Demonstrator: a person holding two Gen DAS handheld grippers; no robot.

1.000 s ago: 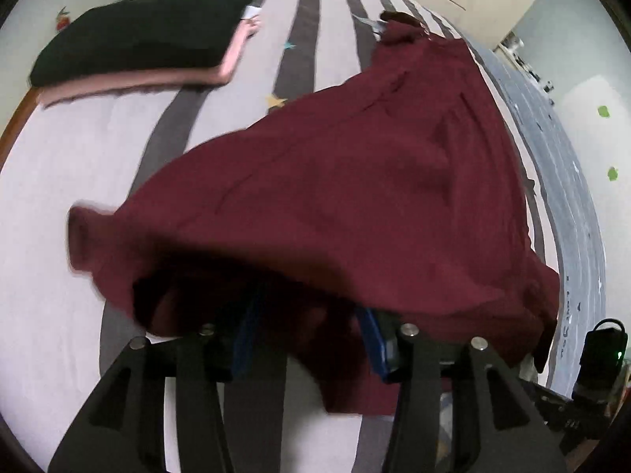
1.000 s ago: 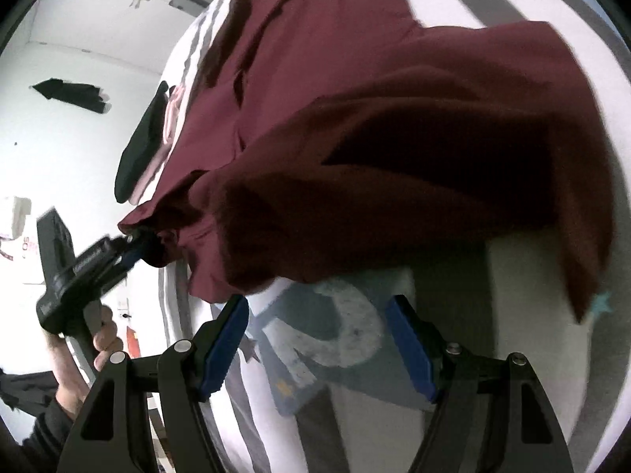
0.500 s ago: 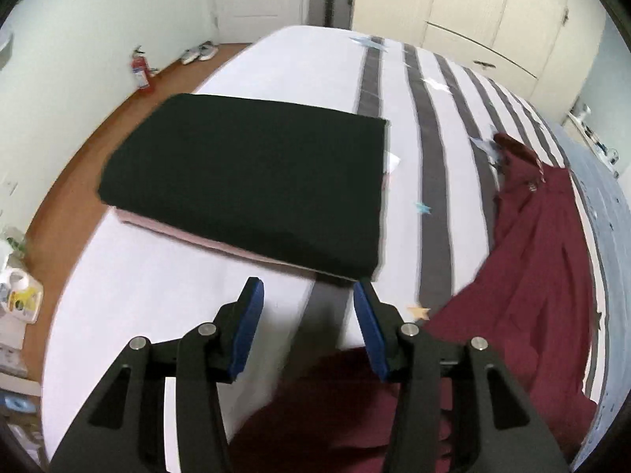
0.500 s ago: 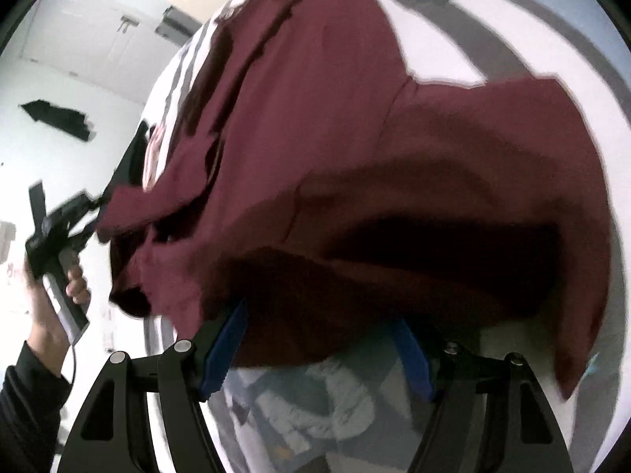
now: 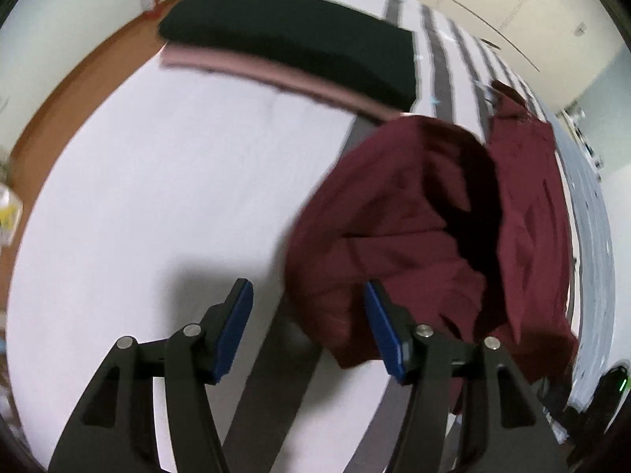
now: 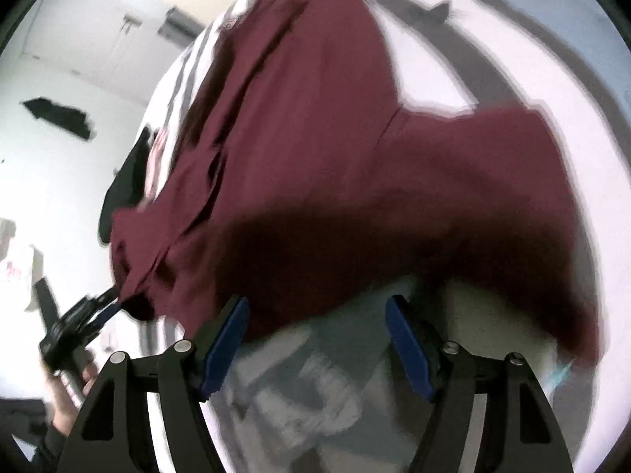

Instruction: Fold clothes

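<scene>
A maroon shirt [image 5: 414, 205] lies rumpled on the striped bed sheet [image 5: 157, 197], right of centre in the left wrist view. My left gripper [image 5: 309, 327] points down at the sheet. Its jaws are opening, and the shirt's near edge sits between them beside the right pad [image 5: 380, 327], not pinched. In the right wrist view the shirt [image 6: 355, 157] billows above my right gripper [image 6: 315, 343], which is open; the hem hangs just over its pad tips. The left gripper [image 6: 90, 311] shows there at the shirt's left corner, held by a person's hand [image 6: 67, 386].
A folded black garment [image 5: 292, 39] rests on a folded pink one [image 5: 256, 67] at the far side of the bed. Wooden floor [image 5: 79, 90] runs past the bed's left edge. A black device with a green light [image 5: 615, 386] sits at lower right.
The shirt was bunched over my left jaws a second ago; now it lies to their right and they stand wider. The left view swung toward the black stack. The shirt sank nearer my right pads.
</scene>
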